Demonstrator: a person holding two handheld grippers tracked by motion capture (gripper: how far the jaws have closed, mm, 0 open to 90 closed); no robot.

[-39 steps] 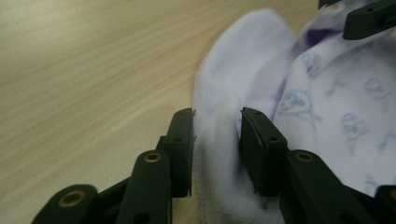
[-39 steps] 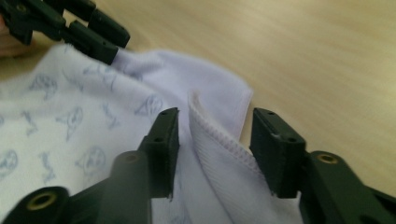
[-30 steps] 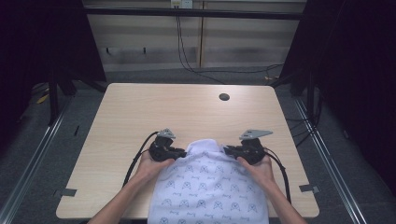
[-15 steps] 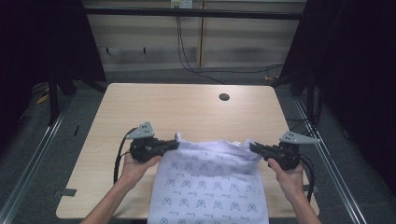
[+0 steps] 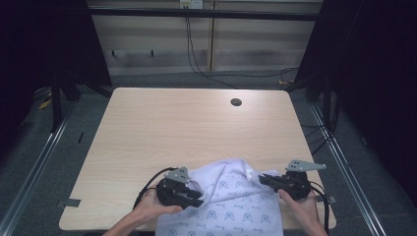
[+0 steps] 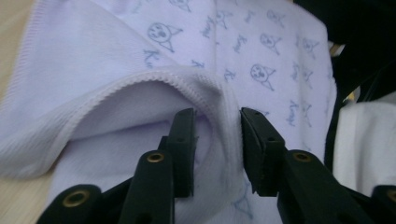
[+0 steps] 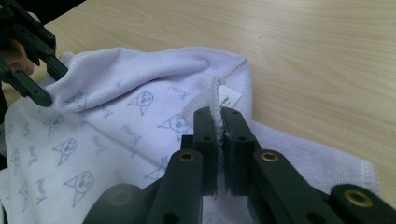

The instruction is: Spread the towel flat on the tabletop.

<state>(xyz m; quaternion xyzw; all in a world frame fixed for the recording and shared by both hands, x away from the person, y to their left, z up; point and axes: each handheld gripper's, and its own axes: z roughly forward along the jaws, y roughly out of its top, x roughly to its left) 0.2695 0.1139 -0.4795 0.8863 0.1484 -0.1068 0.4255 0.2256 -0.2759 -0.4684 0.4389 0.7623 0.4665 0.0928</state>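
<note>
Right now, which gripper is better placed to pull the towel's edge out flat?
Right. The right gripper has its fingers pinched shut on the towel's stitched hem beside the label. The left gripper has its fingers apart around a fold, so it probably must close first.

The left claw (image 6: 215, 135) has its two black jaws a little apart, with a bump of the white towel (image 6: 116, 70) and its stitched edge between them. The towel has small cat faces printed on it. The tan table (image 6: 11, 28) peeks out beside it.
</note>
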